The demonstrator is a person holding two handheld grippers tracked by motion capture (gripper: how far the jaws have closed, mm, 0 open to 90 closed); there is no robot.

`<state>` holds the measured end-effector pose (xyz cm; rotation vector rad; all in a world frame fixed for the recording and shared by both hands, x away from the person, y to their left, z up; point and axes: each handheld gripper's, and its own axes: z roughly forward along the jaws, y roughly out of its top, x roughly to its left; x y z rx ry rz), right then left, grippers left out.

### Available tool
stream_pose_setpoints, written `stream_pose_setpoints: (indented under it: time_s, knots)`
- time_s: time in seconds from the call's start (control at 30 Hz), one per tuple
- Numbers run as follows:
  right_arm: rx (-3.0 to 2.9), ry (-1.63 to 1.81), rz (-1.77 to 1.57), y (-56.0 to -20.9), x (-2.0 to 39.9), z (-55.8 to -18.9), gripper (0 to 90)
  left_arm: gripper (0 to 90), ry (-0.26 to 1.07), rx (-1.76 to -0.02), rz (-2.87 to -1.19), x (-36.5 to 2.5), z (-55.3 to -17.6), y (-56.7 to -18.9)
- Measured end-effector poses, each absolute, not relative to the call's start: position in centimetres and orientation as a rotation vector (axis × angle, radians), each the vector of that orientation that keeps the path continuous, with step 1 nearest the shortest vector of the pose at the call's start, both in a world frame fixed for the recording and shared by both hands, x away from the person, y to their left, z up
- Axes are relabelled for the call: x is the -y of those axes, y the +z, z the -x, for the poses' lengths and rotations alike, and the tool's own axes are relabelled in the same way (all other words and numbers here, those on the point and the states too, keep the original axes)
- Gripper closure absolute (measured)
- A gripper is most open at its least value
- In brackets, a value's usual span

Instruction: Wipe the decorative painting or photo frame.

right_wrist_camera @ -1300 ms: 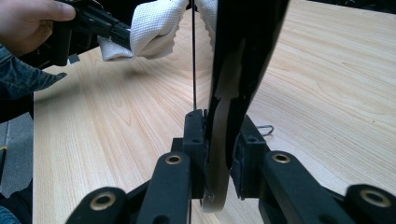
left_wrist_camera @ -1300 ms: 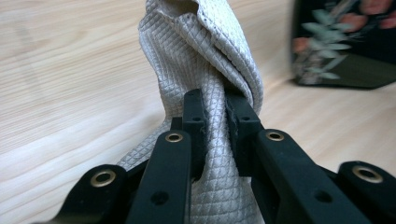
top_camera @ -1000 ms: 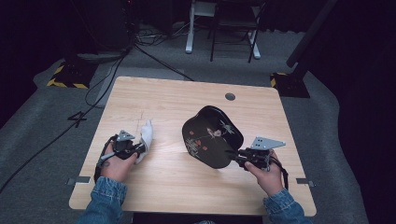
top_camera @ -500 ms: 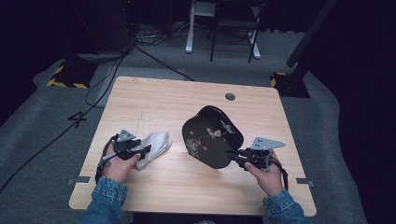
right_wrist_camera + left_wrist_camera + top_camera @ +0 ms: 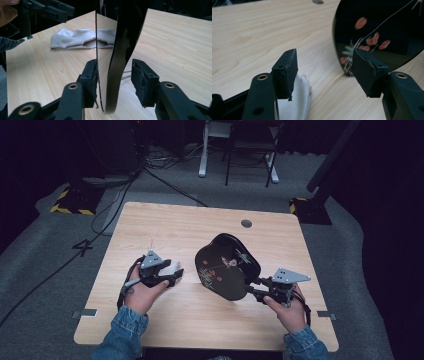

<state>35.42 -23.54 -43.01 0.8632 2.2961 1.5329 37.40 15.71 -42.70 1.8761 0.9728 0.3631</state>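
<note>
Wooden table seen from above, with a person's two hands at its near edge; left gripper held over a white cloth, which lies on the table just left of a black tray; its jaws have just been opening and stand wide apart with nothing between them, the cloth lying flat on the wood beneath the left jaw in the left gripper view. The black tray, glossy and painted with pink blossoms and pale stems, stands tilted on its edge near the table's middle; its painted face rises just beyond the left gripper's jaws. Right gripper at the tray's lower right rim; its jaws have just been opening, and in the right gripper view the tray's edge stands between them, close against the left pad, with a clear gap to the right pad. The cloth lies crumpled behind the tray, below the left gripper.
</note>
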Motion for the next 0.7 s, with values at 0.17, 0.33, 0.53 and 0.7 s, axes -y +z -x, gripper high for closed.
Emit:
stream_pose_setpoints:
  time_s: [0.17, 0.33, 0.53, 0.7]
  knots:
    - [-2.261, 1.512, -0.881, -42.8, 23.5, -34.6, 52.3, 36.8, 0.353, -0.929, -1.874, -14.1, -38.4, -42.2]
    - [-2.233, 1.480, -0.914, -42.8, 23.3, -34.1, 50.1, 35.3, 0.327, -0.905, -1.874, -13.0, -39.4, -42.0]
    - [-2.182, 1.400, -0.974, -42.7, 23.0, -33.4, 49.7, 34.2, 0.315, -0.889, -1.883, -12.2, -40.4, -42.2]
    - [-2.162, 1.382, -0.992, -42.6, 22.5, -32.9, 49.8, 33.6, 0.306, -0.866, -1.894, -11.8, -40.9, -42.2]
